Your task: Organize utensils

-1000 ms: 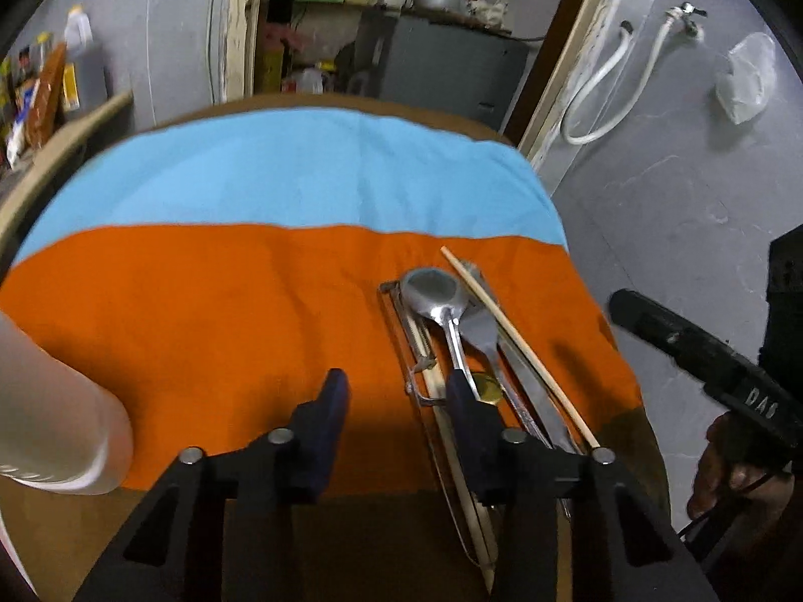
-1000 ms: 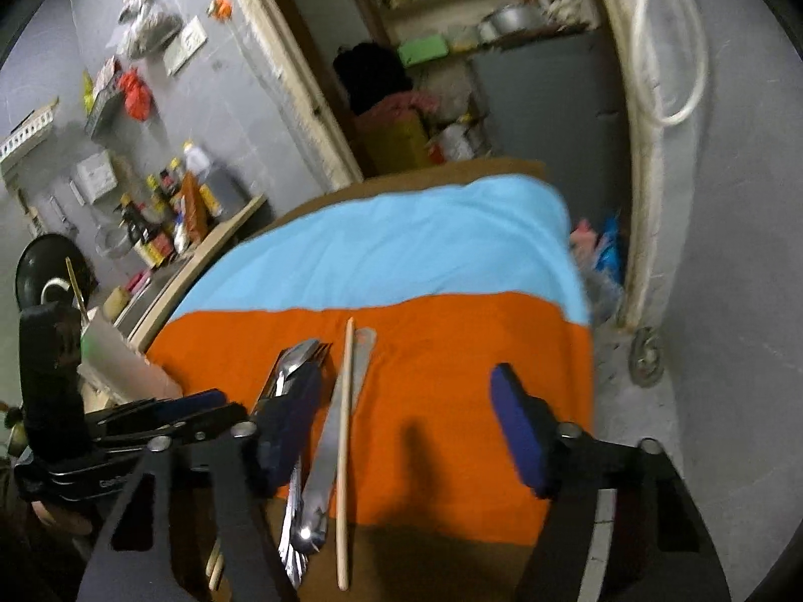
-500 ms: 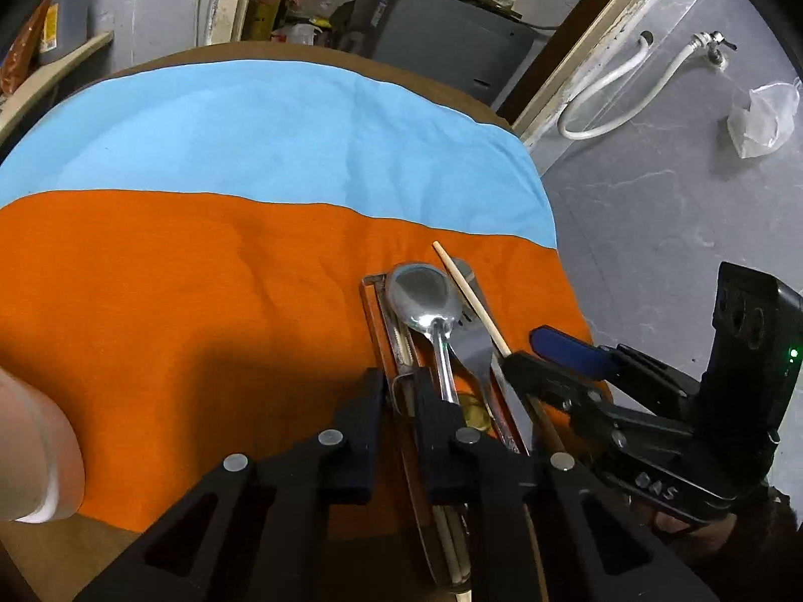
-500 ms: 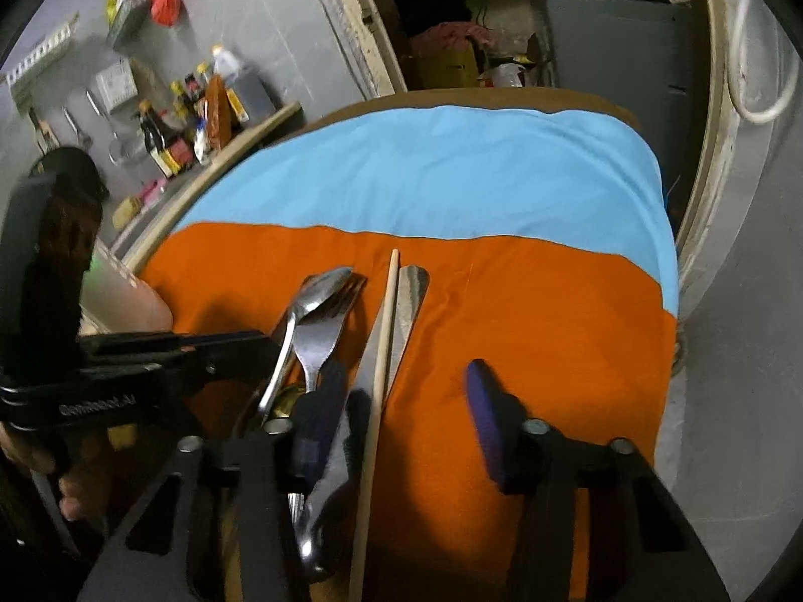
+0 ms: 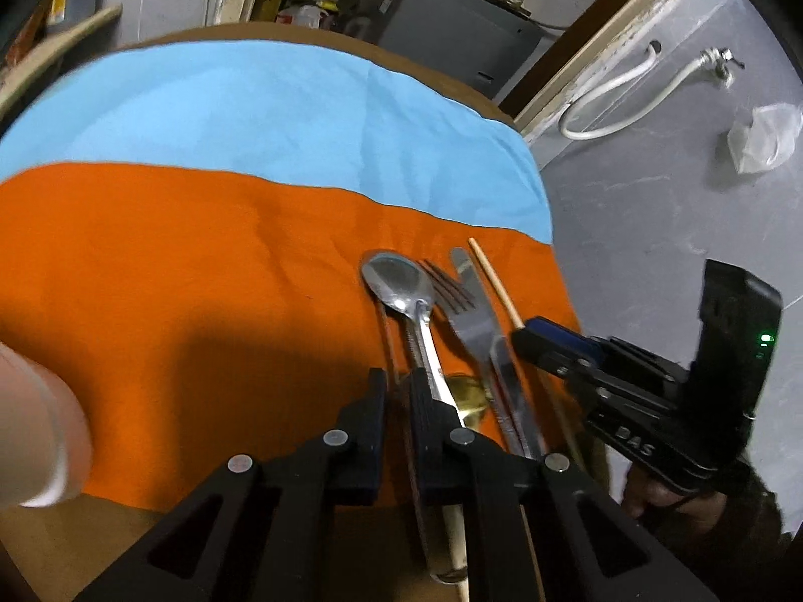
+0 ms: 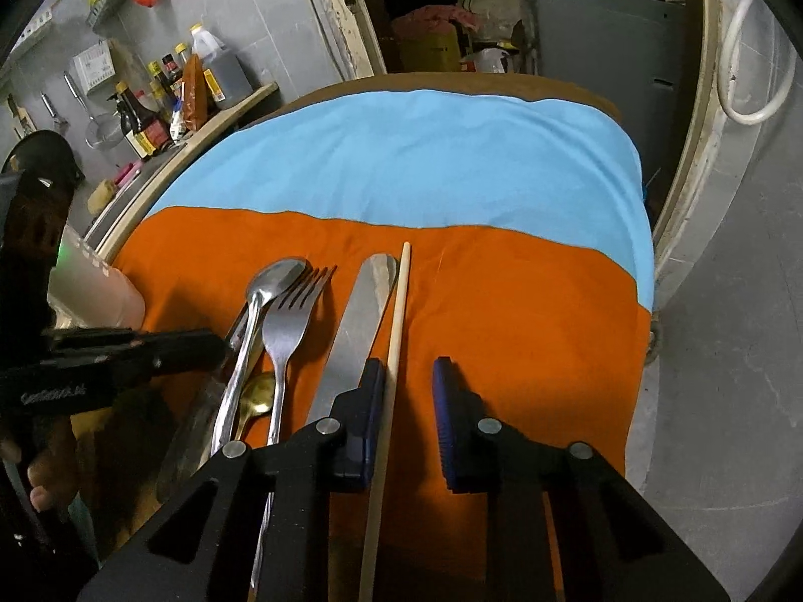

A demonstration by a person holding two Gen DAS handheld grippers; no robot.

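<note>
far left: pale cylinder (image 5: 35,426) at the edge of the orange cloth (image 6: 527,326), blue cloth (image 6: 426,150) behind it, both on a brown table (image 6: 577,88); bottles (image 6: 150,115) on a ledge behind, left

left gripper (image 5: 399,391): pointing down at the left edge of the utensil bundle; jaws have just been closing, now nearly together; thin dark rod (image 5: 389,336) runs through the narrow gap; can't tell if the pads actually pinch it; right finger sits over the spoon handle

utensils lie side by side on the orange cloth, near its right end, tips pointing at the blue strip; in order: spoon (image 5: 396,281), fork (image 6: 296,311), knife (image 6: 366,311), wooden chopstick (image 6: 399,311); small gold spoon bowl (image 5: 466,396) tucked under, between the spoon and fork handles

right gripper (image 6: 409,391): astride the chopstick; jaws have just been closing, not shut; chopstick touches the inner face of the left finger, which sits over the knife blade; clear gap of bare cloth to the right finger; no grip

person's hand (image 6: 45,476) behind the left gripper, at the left edge of the right wrist view
</note>
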